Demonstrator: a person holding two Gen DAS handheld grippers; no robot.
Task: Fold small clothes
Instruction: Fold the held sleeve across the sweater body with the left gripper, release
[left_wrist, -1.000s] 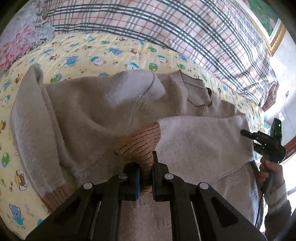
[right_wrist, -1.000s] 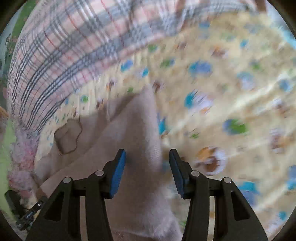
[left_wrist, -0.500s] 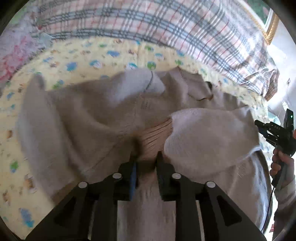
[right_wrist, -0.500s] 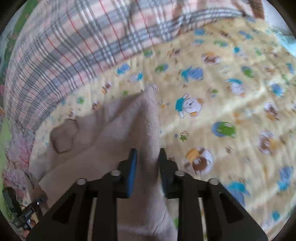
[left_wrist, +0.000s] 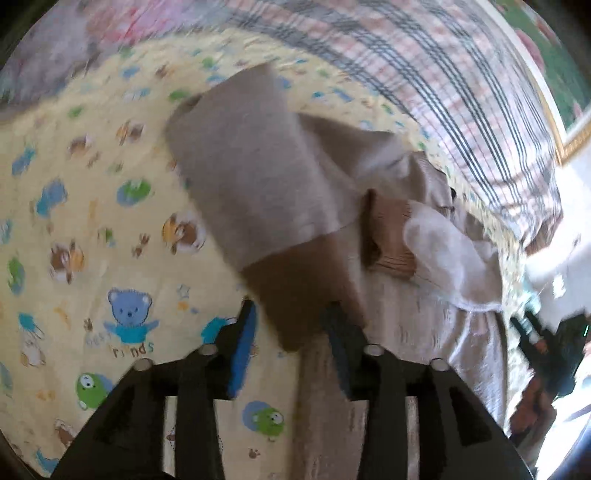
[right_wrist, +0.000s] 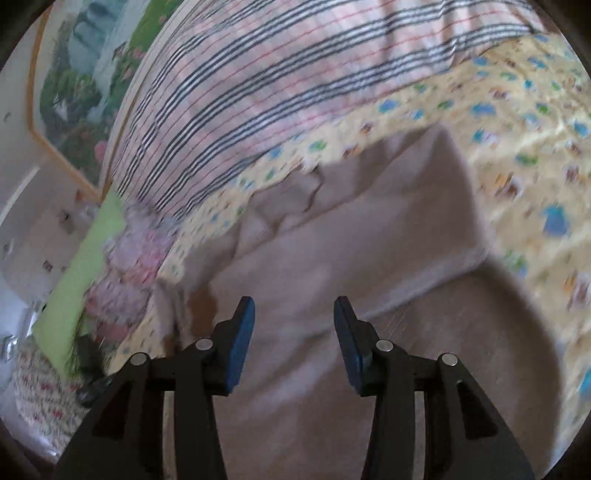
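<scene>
A small beige sweater (left_wrist: 258, 177) lies on the yellow cartoon-print sheet (left_wrist: 92, 229). One tan ribbed cuff (left_wrist: 391, 240) rests folded on its body. My left gripper (left_wrist: 288, 314) points down at the other sleeve's darker brown cuff (left_wrist: 295, 280). Its jaws are opening, the cuff end lies between them, and the pads do not press on it. My right gripper (right_wrist: 294, 306) hovers over the sweater's body (right_wrist: 351, 236), jaws opening, with no cloth between them. The left wrist view also shows the right gripper (left_wrist: 543, 347) at the right edge, in a hand. Both views are blurred.
A plaid blanket (right_wrist: 277, 81) covers the bed beyond the sweater. A floral pillow (right_wrist: 125, 258) and a green cloth (right_wrist: 85, 266) lie at one side. A framed picture (right_wrist: 74, 74) hangs on the wall behind. Sheet shows around the sweater.
The left gripper let go of the tan ribbed cuff, swung left to the other sleeve's cuff and opened. The right gripper narrowed around a sweater fold, then opened and drew back above the body.
</scene>
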